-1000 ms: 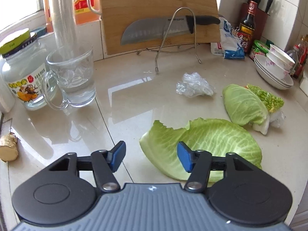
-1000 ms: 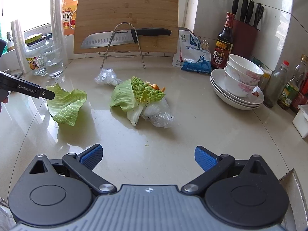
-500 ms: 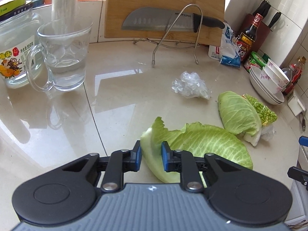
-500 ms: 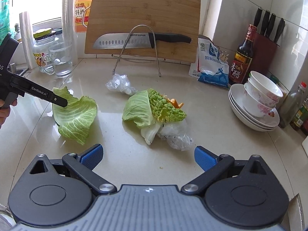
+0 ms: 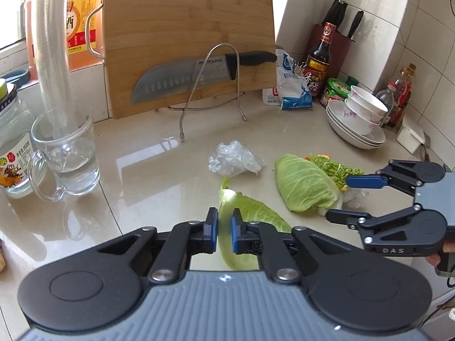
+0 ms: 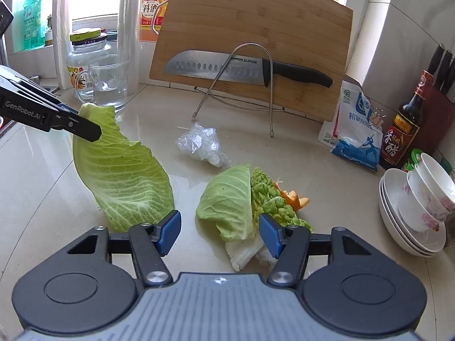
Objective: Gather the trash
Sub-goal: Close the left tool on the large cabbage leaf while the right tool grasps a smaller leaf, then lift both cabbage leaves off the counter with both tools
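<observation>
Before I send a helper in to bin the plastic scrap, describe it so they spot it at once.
Find the wooden cutting board leaning at the back with a knife on its wire stand. On the counter just in front lies a crumpled clear plastic wrap. Unlike the green cabbage leaves nearby, it is see-through, shiny and wrinkled.

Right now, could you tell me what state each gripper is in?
Left gripper: shut on the cabbage leaf.
Right gripper: closing around the scrap pile, pads not yet pressing.
</observation>
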Demonstrator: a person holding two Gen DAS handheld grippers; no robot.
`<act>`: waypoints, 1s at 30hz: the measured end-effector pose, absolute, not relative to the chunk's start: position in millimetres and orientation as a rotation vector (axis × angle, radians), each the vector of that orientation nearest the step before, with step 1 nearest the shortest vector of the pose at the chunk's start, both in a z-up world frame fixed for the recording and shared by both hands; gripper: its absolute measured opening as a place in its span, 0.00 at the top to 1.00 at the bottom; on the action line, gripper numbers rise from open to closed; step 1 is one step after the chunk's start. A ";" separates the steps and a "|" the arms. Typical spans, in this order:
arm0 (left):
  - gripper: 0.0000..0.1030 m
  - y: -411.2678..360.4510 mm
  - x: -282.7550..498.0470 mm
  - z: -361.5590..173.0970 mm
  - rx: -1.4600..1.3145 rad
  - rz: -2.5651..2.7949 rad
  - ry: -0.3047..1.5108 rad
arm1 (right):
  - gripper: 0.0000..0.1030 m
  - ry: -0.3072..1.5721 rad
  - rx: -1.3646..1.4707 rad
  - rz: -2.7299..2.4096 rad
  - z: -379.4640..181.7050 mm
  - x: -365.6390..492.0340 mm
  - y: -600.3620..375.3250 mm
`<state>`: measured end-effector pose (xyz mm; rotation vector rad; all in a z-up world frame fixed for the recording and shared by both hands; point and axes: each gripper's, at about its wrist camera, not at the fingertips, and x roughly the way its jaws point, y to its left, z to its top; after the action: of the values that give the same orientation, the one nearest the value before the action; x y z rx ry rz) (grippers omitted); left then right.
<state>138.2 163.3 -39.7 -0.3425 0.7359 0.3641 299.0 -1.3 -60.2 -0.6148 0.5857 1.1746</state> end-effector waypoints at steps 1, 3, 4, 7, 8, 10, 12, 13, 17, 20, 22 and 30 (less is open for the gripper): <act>0.93 162.9 139.1 -38.3 -0.338 0.362 0.736 | 0.36 0.589 -0.621 1.179 -62.1 301.5 1.8; 0.93 160.9 140.8 -37.0 -0.329 0.358 0.739 | 0.36 0.595 -0.630 1.188 -66.0 305.7 7.2; 0.93 160.7 141.7 -37.1 -0.329 0.357 0.741 | 0.36 0.594 -0.639 1.192 -68.1 307.1 9.7; 0.93 161.3 144.6 -39.0 -0.330 0.354 0.750 | 0.36 0.582 -0.665 1.203 -72.3 309.1 16.0; 0.93 161.7 145.5 -39.8 -0.329 0.356 0.752 | 0.36 0.571 -0.677 1.208 -73.1 308.3 17.5; 0.93 163.4 147.1 -41.6 -0.331 0.356 0.758 | 0.39 0.534 -0.719 1.212 -75.3 303.9 20.5; 0.93 164.4 147.9 -42.9 -0.332 0.357 0.762 | 0.50 0.473 -0.793 1.194 -81.3 297.5 22.6; 0.93 164.7 148.4 -43.2 -0.331 0.357 0.763 | 0.53 0.444 -0.824 1.188 -83.9 294.8 22.5; 0.93 165.5 150.2 -43.3 -0.328 0.356 0.765 | 0.68 0.381 -0.887 1.172 -85.9 289.9 19.8; 0.93 165.5 151.6 -42.1 -0.323 0.353 0.768 | 0.78 0.402 -0.860 1.181 -78.3 293.7 16.6; 0.93 164.7 151.7 -39.4 -0.317 0.345 0.767 | 0.81 0.430 -0.836 1.192 -72.9 296.4 13.9; 0.93 157.9 152.3 -28.8 -0.276 0.305 0.773 | 0.91 0.509 -0.758 1.237 -56.2 292.2 -6.1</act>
<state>152.3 157.9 -28.8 -0.2759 0.7733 0.3047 292.2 -6.1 -56.2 -0.7580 0.5090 1.2372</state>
